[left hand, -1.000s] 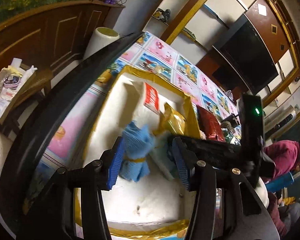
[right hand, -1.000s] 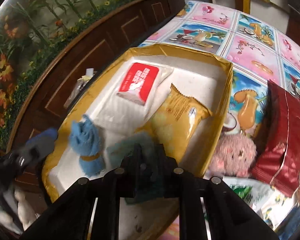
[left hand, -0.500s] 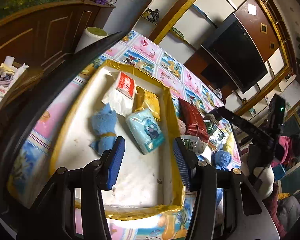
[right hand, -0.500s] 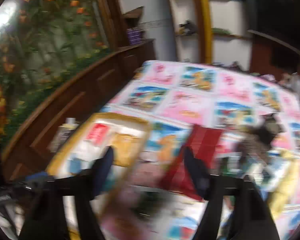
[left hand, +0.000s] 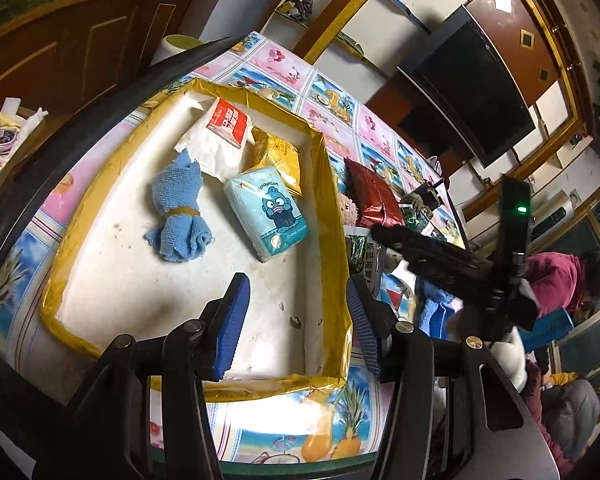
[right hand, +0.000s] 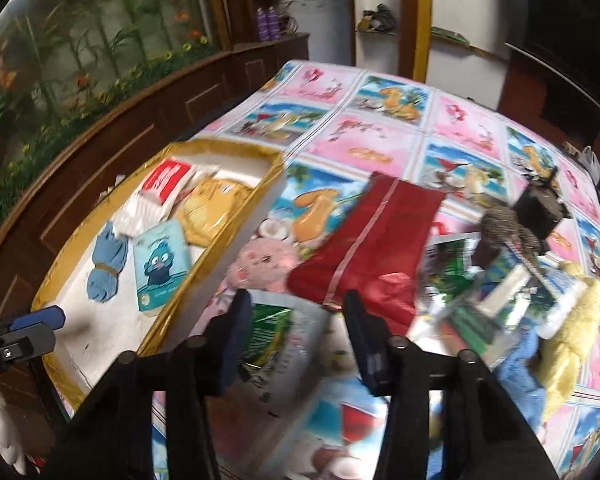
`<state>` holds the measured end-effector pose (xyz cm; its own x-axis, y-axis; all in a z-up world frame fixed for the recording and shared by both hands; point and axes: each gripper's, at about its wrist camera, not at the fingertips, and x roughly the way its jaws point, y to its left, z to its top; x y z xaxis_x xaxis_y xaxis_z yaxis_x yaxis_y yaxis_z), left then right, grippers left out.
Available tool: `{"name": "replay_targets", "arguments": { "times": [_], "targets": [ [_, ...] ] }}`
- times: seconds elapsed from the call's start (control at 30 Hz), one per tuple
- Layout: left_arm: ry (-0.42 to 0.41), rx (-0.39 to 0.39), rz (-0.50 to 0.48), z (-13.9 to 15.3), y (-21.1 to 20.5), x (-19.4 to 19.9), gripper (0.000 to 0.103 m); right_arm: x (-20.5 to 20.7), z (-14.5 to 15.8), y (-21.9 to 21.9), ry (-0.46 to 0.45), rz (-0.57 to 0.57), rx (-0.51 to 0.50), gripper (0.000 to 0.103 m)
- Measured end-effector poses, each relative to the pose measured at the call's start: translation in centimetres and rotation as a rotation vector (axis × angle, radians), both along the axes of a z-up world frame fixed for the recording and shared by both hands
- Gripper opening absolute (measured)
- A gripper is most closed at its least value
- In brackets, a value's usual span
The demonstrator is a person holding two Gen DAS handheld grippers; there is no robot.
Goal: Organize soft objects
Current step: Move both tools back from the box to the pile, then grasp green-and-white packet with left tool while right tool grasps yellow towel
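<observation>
A white tray with a gold rim (left hand: 332, 184) (right hand: 236, 224) holds a rolled blue towel (left hand: 178, 210) (right hand: 106, 268), a light blue tissue pack with a cartoon face (left hand: 266, 214) (right hand: 162, 264), a white pack with a red label (left hand: 220, 132) (right hand: 156, 192) and a yellow packet (left hand: 280, 160) (right hand: 214, 210). My left gripper (left hand: 296, 320) is open and empty above the tray's near end. My right gripper (right hand: 296, 336) is open and empty over the pile right of the tray, near a pink plush (right hand: 266, 262) and a red bag (right hand: 372, 248).
Right of the tray lie green packets (right hand: 268, 332), a yellow plush (right hand: 572, 332), a blue cloth (right hand: 518, 372) and a knitted brown item (right hand: 508, 232). The patterned tablecloth (right hand: 380, 128) stretches behind. A wooden cabinet (left hand: 80, 40) stands left. A person in red (left hand: 560, 276) sits right.
My right gripper let go of the light blue tissue pack in the tray, opened and swung right over the pile. My left gripper pulled back from the blue towel.
</observation>
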<state>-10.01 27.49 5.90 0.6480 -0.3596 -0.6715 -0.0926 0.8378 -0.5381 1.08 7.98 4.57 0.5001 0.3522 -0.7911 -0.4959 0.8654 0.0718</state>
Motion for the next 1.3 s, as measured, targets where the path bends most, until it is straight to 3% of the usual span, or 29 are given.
{"name": "replay_targets", "arguments": {
  "times": [0.03, 0.1, 0.13, 0.33, 0.43, 0.53, 0.6, 0.67, 0.73, 0.83, 1.0, 1.3],
  "targets": [
    [-0.001, 0.002, -0.003, 0.0, -0.1, 0.0, 0.050, 0.1, -0.6, 0.7, 0.010, 0.013, -0.007, 0.038],
    [-0.003, 0.008, -0.015, 0.2, -0.5, -0.1, 0.050, 0.2, -2.3, 2.1, 0.035, 0.034, -0.054, 0.016],
    [-0.004, 0.012, -0.020, 0.2, -0.7, -0.2, 0.050, 0.1, -3.0, 2.5, 0.049, 0.044, -0.064, 0.012],
    [-0.014, 0.032, -0.072, 0.5, -2.1, -0.1, 0.050, -3.1, -3.4, 1.1, 0.088, 0.080, -0.101, 0.012],
    [-0.028, 0.050, -0.123, 0.7, -3.7, 0.0, 0.050, -4.8, -3.4, -1.4, 0.149, 0.110, -0.071, 0.014],
    [-0.040, 0.061, -0.174, 0.9, -5.2, 0.1, 0.050, -5.7, -2.5, -5.6, 0.244, 0.106, 0.111, 0.015],
    [-0.044, 0.080, -0.209, 1.0, -6.4, 0.0, 0.050, -6.1, -0.8, -9.7, 0.199, 0.031, 0.220, 0.017],
    [-0.047, 0.089, -0.239, 1.1, -7.5, 0.0, 0.050, -6.3, 0.6, -14.1, 0.133, -0.083, 0.288, 0.038],
    [-0.052, 0.099, -0.281, 1.2, -9.0, -0.1, 0.050, -6.1, 1.0, -17.9, 0.088, -0.196, 0.307, 0.050],
    [-0.049, 0.114, -0.353, 0.9, -11.4, -0.3, 0.050, -5.9, 0.2, -22.0, 0.100, -0.320, 0.311, 0.051],
    [0.022, 0.112, -0.429, -1.2, -15.5, 0.0, 0.050, -6.5, -1.6, -24.0, 0.146, -0.350, 0.341, 0.051],
    [0.086, 0.173, -0.444, -3.9, -20.4, 1.6, 0.050, -7.1, -2.0, -23.6, 0.141, -0.315, 0.392, 0.051]
  ]
}}
